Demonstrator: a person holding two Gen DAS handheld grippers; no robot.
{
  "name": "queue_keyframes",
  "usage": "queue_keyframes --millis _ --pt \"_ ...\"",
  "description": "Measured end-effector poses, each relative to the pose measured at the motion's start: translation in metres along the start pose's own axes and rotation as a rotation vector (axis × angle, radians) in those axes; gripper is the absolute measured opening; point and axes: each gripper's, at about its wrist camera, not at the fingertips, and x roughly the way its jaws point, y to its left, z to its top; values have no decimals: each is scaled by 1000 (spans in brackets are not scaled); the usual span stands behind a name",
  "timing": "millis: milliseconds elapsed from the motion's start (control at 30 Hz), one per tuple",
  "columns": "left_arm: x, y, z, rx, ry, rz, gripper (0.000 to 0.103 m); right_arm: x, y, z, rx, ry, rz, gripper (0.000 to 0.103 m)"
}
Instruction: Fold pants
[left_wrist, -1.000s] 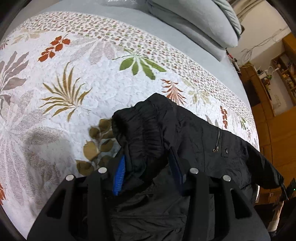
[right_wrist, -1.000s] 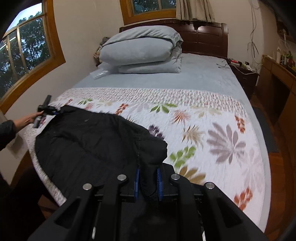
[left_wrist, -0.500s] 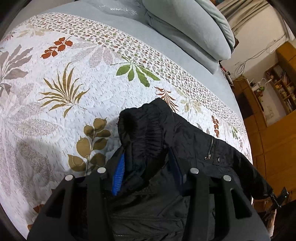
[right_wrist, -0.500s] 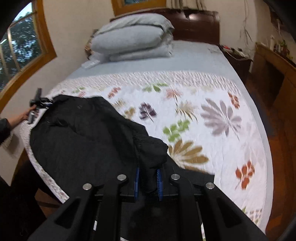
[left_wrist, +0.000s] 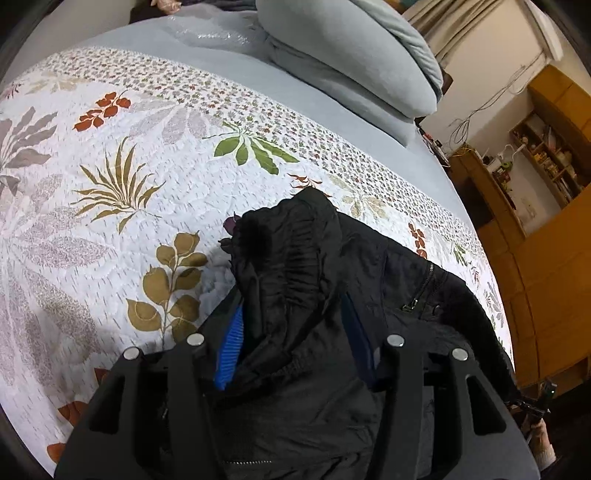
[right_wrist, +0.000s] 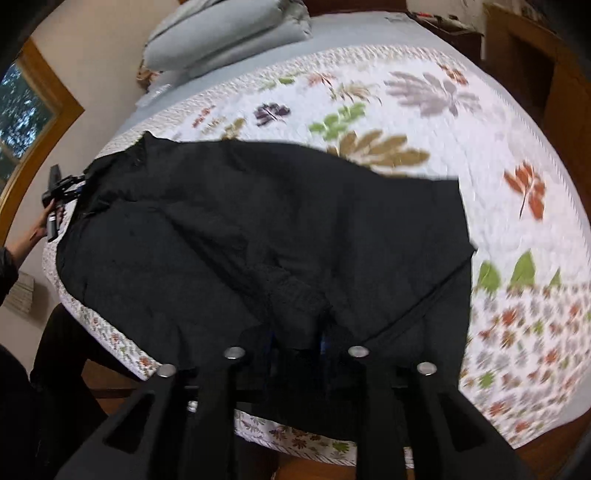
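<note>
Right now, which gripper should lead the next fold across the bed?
Probably the right gripper: it grips an edge of the pants near the bed's foot, with most of the fabric spread ahead. The left gripper can anchor its bunched end.

Pants (right_wrist: 258, 229) now flatter across bed (right_wrist: 517, 184)

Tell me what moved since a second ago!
The right hand-held gripper swung forward over the quilt, carrying its bunch of the black pants and spreading the cloth wider across the bed. The left hand-held gripper barely shifted. Both kept their grip on the pants, and the grey pillows stayed put.
</note>
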Motion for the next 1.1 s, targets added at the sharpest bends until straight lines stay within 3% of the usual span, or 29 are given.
queue_keyframes --millis 33,100,200,333,433,533,633,767,933,1100 --pt "0 1 0 -3 -2 -3 50 -1 0 -2 17 10 -21 51" --pt "1 2 -1 -7 -9 -9 50 -6 6 -4 4 18 -38 57" --pt "1 4 -2 -5 -18 -19 50 -26 19 -2 -17 17 -71 75" --pt "1 6 -3 -2 -27 -35 51 -59 47 25 -49 -47 -97 76" --pt "1 5 -4 6 -27 -39 55 -57 108 75 -232 -98 -54 80" --pt "4 1 -3 27 -21 -31 60 -22 188 128 -448 -90 10 84" --pt "7 -2 -2 44 -15 -29 64 29 253 171 -577 -49 61 85" --pt "10 4 0 23 -16 -40 64 127 294 255 -578 52 159 85" --pt "12 9 1 17 -10 -63 64 197 325 291 -609 114 120 84" --pt "13 12 2 16 -8 -77 64 238 336 304 -659 168 16 79"
